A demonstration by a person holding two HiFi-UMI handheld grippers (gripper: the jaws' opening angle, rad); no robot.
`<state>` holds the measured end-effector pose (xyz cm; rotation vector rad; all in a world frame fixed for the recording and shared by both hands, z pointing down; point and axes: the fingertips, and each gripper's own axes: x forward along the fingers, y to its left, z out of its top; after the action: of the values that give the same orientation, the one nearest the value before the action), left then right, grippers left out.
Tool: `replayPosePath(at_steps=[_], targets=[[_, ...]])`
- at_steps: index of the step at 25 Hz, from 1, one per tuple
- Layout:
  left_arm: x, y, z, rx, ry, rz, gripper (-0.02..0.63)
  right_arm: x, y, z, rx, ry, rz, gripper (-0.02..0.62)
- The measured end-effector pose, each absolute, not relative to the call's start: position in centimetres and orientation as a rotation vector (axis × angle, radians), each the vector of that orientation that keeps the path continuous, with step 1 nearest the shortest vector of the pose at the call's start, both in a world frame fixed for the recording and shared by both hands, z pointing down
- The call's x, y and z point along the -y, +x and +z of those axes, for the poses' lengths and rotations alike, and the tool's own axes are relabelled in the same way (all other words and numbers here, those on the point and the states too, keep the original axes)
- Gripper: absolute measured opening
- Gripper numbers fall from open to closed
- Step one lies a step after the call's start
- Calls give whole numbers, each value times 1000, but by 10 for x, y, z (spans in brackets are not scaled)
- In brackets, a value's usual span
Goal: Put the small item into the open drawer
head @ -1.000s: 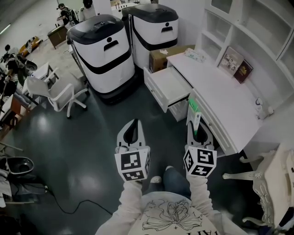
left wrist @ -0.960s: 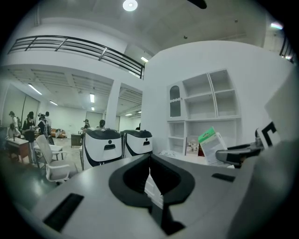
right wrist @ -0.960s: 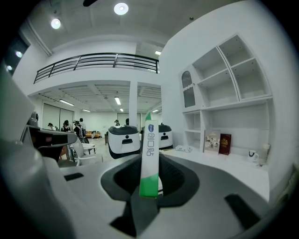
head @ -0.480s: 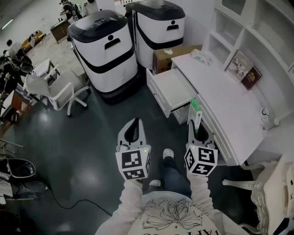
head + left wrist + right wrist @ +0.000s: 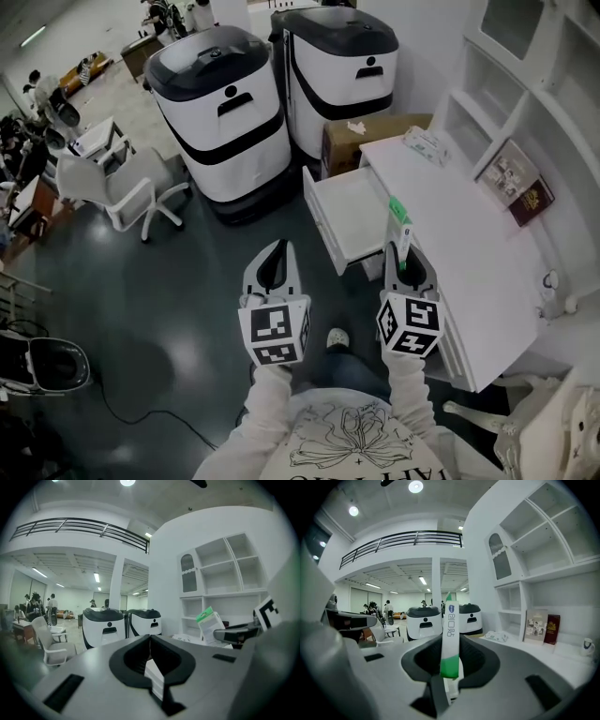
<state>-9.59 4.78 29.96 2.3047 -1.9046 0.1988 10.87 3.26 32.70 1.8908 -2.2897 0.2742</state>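
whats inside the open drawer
The drawer shows only its bare white bottom, with nothing seen in it. Its inner end is hidden under the desk and behind the packet.

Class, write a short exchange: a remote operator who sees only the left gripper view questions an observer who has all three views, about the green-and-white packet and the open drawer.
Operator: Is that packet at my right edge really gripped?
Observer: Yes. In the right gripper view, the right gripper has its jaws closed on the green-and-white packet, which stands upright between them.
Operator: Where is the open drawer? I can't find it.
Observer: The head view shows the drawer pulled out of the white desk, ahead and slightly left of the right gripper.
Operator: Is the packet in it?
Observer: No. In the head view it sits in the jaws near the drawer's right front corner, not inside.
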Motion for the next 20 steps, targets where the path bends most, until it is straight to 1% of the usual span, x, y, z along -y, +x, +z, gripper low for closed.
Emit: replayPosePath(at_steps=[8,15,20], targets=[[30,-68,299,1956,2262,204,6,55,131,324,2354,1825,278,92],[72,-47,311,1939,2246,244,7,96,139,345,2363,1771,335,92],[97,-48,322,1930,2231,286,8,122,138,361,2348,1752,381,92]])
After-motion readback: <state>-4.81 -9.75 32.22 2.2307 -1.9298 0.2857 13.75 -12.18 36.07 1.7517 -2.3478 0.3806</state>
